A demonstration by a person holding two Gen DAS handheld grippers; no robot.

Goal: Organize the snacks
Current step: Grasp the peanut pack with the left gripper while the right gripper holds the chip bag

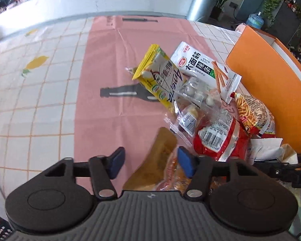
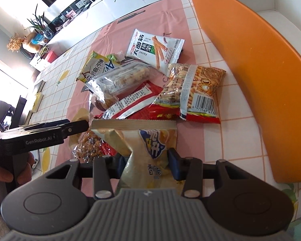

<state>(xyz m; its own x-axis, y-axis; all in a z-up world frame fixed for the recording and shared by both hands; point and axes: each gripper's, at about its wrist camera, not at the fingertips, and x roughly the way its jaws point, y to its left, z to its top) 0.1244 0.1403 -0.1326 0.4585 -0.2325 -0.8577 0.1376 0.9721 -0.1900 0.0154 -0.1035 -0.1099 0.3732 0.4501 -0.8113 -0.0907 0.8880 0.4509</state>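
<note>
A heap of snack packs lies on a pink and tiled tablecloth beside an orange bin (image 1: 271,88) (image 2: 250,70). My left gripper (image 1: 148,163) is open, low over the near edge of the heap, with a tan pack (image 1: 160,156) between and under its fingers. My right gripper (image 2: 146,164) is shut on a pale yellow chip bag (image 2: 148,146). In the heap are a yellow pack (image 1: 160,80) (image 2: 94,68), a white pack with green print (image 1: 206,66) (image 2: 154,48), a clear pack of round sweets (image 1: 196,94), a red pack (image 1: 220,138) (image 2: 134,102) and a fries pack (image 1: 252,112) (image 2: 192,92).
The other gripper shows at the left of the right wrist view (image 2: 40,138), held by a hand. A clear wrapped pack (image 2: 120,78) and an orange-brown snack bag (image 2: 88,142) lie in the heap. A metal bin (image 1: 202,4) and plants stand beyond the table.
</note>
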